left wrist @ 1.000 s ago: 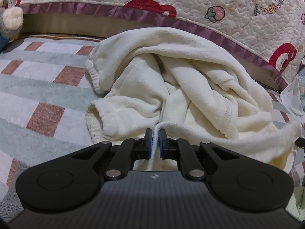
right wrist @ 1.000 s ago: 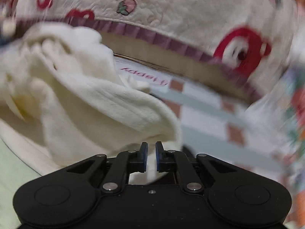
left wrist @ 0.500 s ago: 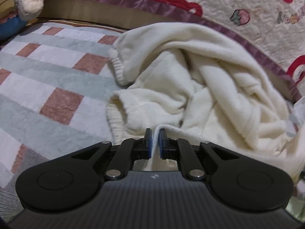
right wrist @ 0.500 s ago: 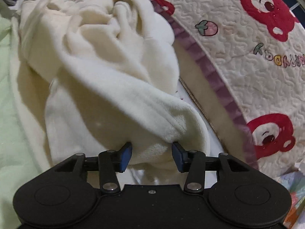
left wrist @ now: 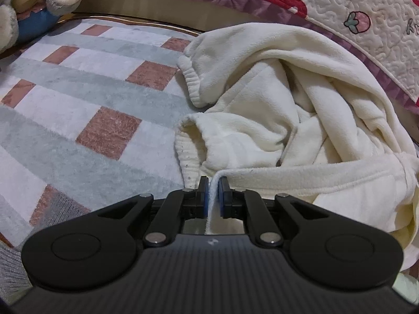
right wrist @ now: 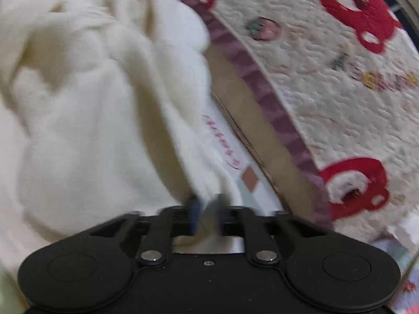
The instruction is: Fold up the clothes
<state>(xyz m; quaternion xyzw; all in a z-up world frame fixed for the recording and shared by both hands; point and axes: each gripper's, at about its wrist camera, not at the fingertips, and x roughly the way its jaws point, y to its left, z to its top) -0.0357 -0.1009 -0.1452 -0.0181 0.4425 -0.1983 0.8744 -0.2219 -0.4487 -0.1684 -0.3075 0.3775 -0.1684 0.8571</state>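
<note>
A cream fleece garment (left wrist: pixel 275 110) lies crumpled on a checked rug, with two elastic cuffs at its left side. My left gripper (left wrist: pixel 214 196) is shut on a hem edge of the garment at its near side. In the blurred right wrist view the same cream garment (right wrist: pixel 86 110) fills the left half. My right gripper (right wrist: pixel 208 212) has its jaws close together on a fold of the garment's edge.
The checked rug (left wrist: pixel 78 120) of grey, white and rust squares spreads to the left. A quilted bed cover (left wrist: pixel 340 2) with red bears and a purple trim runs along the back and shows in the right wrist view (right wrist: pixel 327 83). A plush toy (left wrist: pixel 34 2) sits at far left.
The right gripper, open around the garment's fold half a second ago, has closed on it and is moving. The left gripper keeps its hold while its view shifts leftward over the rug.
</note>
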